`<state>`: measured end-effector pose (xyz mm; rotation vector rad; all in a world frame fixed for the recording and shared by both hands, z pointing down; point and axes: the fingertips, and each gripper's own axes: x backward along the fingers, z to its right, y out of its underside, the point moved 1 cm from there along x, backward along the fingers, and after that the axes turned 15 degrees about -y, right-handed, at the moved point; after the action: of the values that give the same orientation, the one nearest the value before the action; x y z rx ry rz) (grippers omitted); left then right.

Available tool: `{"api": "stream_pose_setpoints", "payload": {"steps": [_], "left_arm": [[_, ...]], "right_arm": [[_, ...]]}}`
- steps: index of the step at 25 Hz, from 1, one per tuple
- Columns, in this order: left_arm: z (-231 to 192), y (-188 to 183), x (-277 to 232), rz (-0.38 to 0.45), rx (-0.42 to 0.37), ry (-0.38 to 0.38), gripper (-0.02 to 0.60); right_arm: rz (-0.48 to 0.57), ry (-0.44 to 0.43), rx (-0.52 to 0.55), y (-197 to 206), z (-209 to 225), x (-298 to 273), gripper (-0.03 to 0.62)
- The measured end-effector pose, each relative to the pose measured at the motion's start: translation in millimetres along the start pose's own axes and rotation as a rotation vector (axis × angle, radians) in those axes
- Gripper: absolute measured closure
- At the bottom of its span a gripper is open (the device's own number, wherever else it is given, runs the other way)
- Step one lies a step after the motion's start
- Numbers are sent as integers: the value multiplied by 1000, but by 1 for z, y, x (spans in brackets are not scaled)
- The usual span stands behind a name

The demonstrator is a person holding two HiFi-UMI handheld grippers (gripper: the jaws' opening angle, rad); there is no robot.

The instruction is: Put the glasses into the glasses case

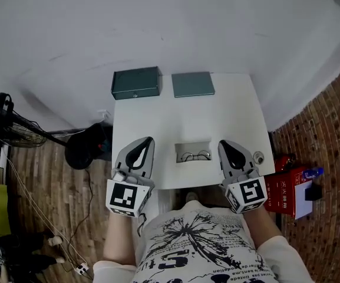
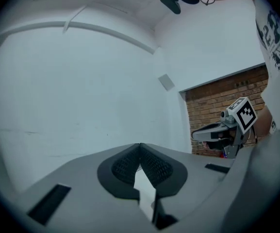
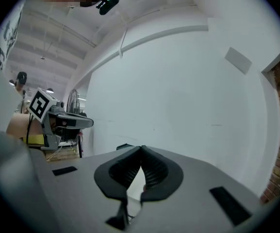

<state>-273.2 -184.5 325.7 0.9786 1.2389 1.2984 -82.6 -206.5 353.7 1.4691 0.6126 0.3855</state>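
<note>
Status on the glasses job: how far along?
Done: glasses lie in a white open box, which may be the case. In hand: nothing; left gripper and right gripper shut, empty. Left: if the case is a teal box at the far edge, everything.

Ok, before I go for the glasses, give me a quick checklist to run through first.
1. Left gripper empty: ok, jaws together on nothing.
2. Right gripper empty: ok, jaws together on nothing.
3. Jaws open for a grasp: not ok, both shut.
4. Glasses free to grasp: ok, lying in a white tray between the grippers.
5. Green box, likely the case, open: cannot tell; a flat green piece lies beside it at the table's far edge.
</note>
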Motion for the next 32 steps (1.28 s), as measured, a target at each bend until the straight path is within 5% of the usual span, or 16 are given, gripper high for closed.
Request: {"api": "stream_pose_setpoints", "payload": {"steps": [4, 21, 29, 32], "left_arm": [[-12, -19, 11, 105, 74, -60, 568], [-9, -14, 2, 58, 23, -43, 568], [-10, -22, -12, 88, 58, -39, 568], [-9, -15, -13, 39, 16, -28, 568]], "right_arm": [[26, -5, 17, -11, -2, -1, 580], [45, -10, 53, -18, -3, 0, 580], [39, -8, 71, -21, 4, -10, 582], [44, 0, 65, -21, 7, -11, 582]]}}
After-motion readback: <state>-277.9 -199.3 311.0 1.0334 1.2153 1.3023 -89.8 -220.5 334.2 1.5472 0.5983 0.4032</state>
